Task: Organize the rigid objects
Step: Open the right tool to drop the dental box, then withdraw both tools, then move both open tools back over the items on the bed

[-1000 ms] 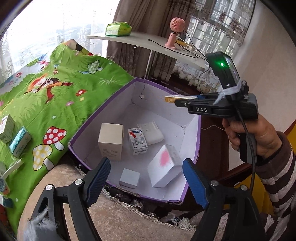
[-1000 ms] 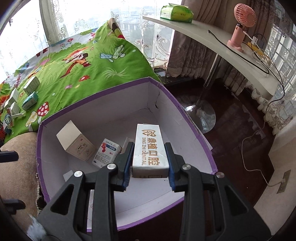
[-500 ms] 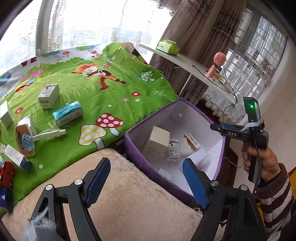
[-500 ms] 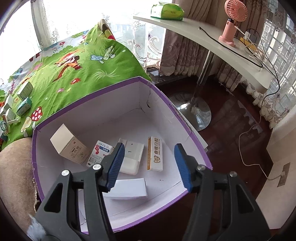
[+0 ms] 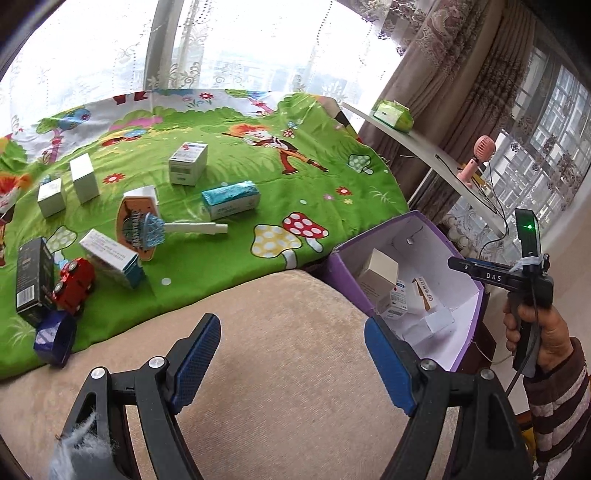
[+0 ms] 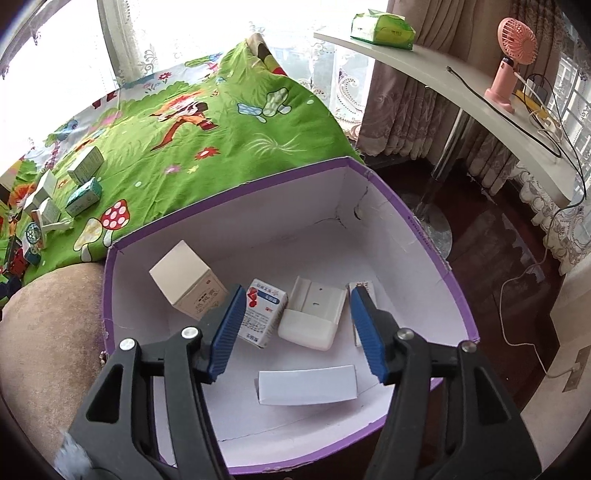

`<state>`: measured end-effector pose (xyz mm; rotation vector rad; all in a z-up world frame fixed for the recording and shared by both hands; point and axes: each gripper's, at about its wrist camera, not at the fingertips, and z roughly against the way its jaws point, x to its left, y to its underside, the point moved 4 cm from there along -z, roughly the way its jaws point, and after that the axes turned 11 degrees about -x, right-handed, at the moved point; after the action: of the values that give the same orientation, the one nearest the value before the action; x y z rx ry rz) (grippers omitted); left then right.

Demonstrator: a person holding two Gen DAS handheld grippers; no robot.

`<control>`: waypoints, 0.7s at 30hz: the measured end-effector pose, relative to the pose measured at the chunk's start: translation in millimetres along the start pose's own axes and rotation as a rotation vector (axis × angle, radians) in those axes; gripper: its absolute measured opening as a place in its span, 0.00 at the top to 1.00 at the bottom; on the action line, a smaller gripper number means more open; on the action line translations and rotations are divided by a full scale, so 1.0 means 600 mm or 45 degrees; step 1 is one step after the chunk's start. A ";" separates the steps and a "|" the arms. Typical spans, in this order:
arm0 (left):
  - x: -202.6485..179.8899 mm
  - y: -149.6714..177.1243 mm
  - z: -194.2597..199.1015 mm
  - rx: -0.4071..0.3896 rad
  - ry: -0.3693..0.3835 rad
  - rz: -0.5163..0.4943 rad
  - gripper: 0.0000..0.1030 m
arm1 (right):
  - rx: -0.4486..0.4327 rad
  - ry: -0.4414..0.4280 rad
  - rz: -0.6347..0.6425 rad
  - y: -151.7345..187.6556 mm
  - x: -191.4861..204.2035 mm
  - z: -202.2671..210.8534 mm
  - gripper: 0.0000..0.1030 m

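- Left gripper (image 5: 291,363): jaws wide apart, holding nothing; it hangs over a beige cushion (image 5: 280,332).
- Right gripper (image 6: 297,334): jaws wide apart, holding nothing; it hangs above the purple box (image 6: 424,236), which is white inside.
- Between the right jaws and just beyond: a flat white card (image 6: 308,384) nearest, then a white case (image 6: 314,314), with a red-and-blue carton (image 6: 262,314) to its left.
- Behind the right fingertip: a narrow dental box (image 6: 364,291), partly hidden.
- Beyond the left fingertip: a cream cube box (image 6: 188,282), standing on the box floor.
- Ahead-left of the left gripper, on the green cloth (image 5: 221,147): a navy box (image 5: 55,338), a red toy car (image 5: 74,282), a black box (image 5: 33,282), a white-and-teal carton (image 5: 110,258).
- Farther on: a white brush (image 5: 166,229), a teal box (image 5: 229,199), several white boxes.
- Right of the left gripper: the purple box, with the right gripper in a hand (image 5: 535,328) beyond it.
- Farthest: a white shelf (image 6: 443,66) with a pink fan (image 6: 511,55) and a green pack (image 6: 382,26).
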<state>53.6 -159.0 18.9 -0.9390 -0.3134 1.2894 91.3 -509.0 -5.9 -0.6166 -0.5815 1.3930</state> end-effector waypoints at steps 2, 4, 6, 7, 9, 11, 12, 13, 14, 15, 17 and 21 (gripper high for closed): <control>0.017 0.007 0.011 -0.008 -0.022 0.025 0.21 | -0.001 -0.023 0.014 -0.001 0.014 0.000 0.34; 0.036 0.013 0.025 -0.027 -0.052 0.055 0.21 | -0.002 -0.050 0.035 0.000 0.030 0.000 0.34; 0.054 0.019 0.038 -0.038 -0.087 0.082 0.21 | -0.007 -0.070 0.058 0.001 0.047 0.000 0.34; 0.065 0.022 0.045 -0.045 -0.106 0.098 0.21 | -0.008 -0.081 0.064 0.002 0.056 -0.001 0.34; 0.087 0.028 0.058 -0.059 -0.144 0.134 0.21 | -0.002 -0.108 0.074 0.003 0.072 -0.003 0.34; 0.111 0.035 0.071 -0.071 -0.181 0.177 0.21 | 0.010 -0.141 0.082 0.003 0.088 -0.006 0.34; 0.123 0.037 0.077 -0.078 -0.200 0.201 0.21 | 0.011 -0.149 0.087 0.004 0.096 -0.007 0.34; 0.135 0.041 0.084 -0.085 -0.216 0.223 0.21 | 0.012 -0.155 0.092 0.003 0.104 -0.008 0.34; 0.147 0.043 0.091 -0.090 -0.234 0.244 0.21 | 0.016 -0.164 0.096 0.003 0.111 -0.010 0.33; 0.159 0.046 0.097 -0.095 -0.254 0.265 0.21 | 0.021 -0.178 0.101 0.004 0.119 -0.011 0.32; 0.179 0.051 0.107 -0.101 -0.278 0.301 0.21 | 0.027 -0.208 0.112 0.004 0.136 -0.012 0.32; 0.211 0.053 0.122 -0.118 -0.330 0.341 0.25 | 0.025 -0.221 0.168 0.004 0.170 -0.013 0.32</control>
<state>19.9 -14.1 3.1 -0.9137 -0.4632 1.6601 104.6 -407.5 -11.8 -0.5288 -0.6739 1.5857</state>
